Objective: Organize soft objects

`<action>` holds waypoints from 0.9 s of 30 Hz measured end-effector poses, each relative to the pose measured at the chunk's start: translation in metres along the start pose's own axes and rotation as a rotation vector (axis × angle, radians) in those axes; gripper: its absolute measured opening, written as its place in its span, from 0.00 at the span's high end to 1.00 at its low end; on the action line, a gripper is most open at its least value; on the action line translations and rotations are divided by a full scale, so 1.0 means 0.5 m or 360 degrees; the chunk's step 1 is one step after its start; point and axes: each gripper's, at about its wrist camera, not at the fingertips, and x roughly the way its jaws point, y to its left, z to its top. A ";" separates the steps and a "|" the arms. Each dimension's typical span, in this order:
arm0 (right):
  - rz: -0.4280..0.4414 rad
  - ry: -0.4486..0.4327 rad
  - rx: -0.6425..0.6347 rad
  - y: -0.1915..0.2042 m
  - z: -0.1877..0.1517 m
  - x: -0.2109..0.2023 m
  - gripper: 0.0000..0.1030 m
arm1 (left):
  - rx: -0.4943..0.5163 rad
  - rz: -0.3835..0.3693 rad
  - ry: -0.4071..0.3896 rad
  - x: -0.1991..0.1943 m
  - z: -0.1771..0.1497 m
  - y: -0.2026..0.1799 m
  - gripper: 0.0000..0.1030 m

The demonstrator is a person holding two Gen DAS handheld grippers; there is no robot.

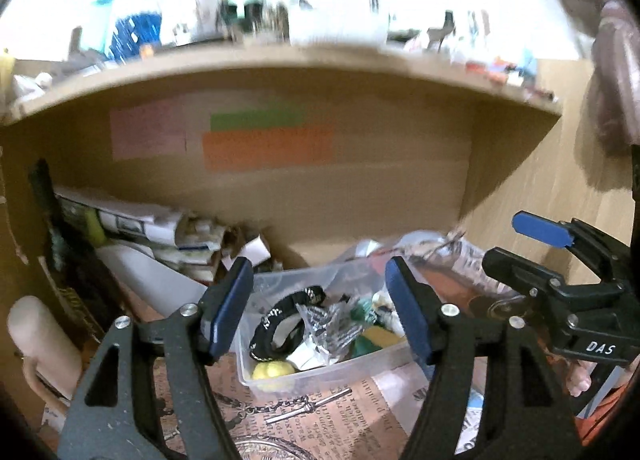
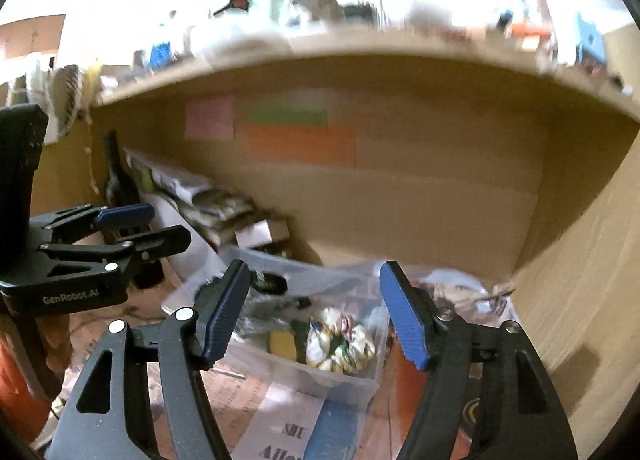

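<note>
A clear plastic bin (image 1: 256,378) sits on the shelf floor and shows in both views (image 2: 344,382). It holds a black band with white lettering (image 1: 276,324), a yellow soft ball (image 1: 272,372), crinkled wrappers, green and yellow pieces (image 2: 282,342) and a floral scrunchie (image 2: 340,342). My left gripper (image 1: 320,312) is open and empty, above and in front of the bin. My right gripper (image 2: 314,314) is open and empty over the bin's near side. Each gripper shows in the other's view: the right one (image 1: 560,260), the left one (image 2: 132,227).
The bin stands in a brown cabinet recess with pink, green and orange sticky notes (image 1: 268,143) on the back wall. Stacked papers and boxes (image 1: 160,232) lie at back left. A cluttered shelf (image 1: 280,59) overhangs. Printed paper and a metal chain (image 1: 296,406) lie in front.
</note>
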 end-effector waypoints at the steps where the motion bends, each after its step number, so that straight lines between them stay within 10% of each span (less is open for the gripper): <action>1: -0.0004 -0.0029 -0.0002 0.003 0.004 -0.011 0.25 | -0.0001 0.0001 -0.0019 -0.010 0.002 0.000 0.26; 13: -0.0005 -0.0212 0.0044 0.020 0.012 -0.086 0.02 | -0.0012 0.0011 -0.0166 -0.105 -0.002 -0.008 0.04; 27: -0.0020 -0.0224 0.0060 0.022 0.006 -0.099 0.00 | -0.0024 0.0019 -0.0173 -0.113 -0.011 -0.016 0.01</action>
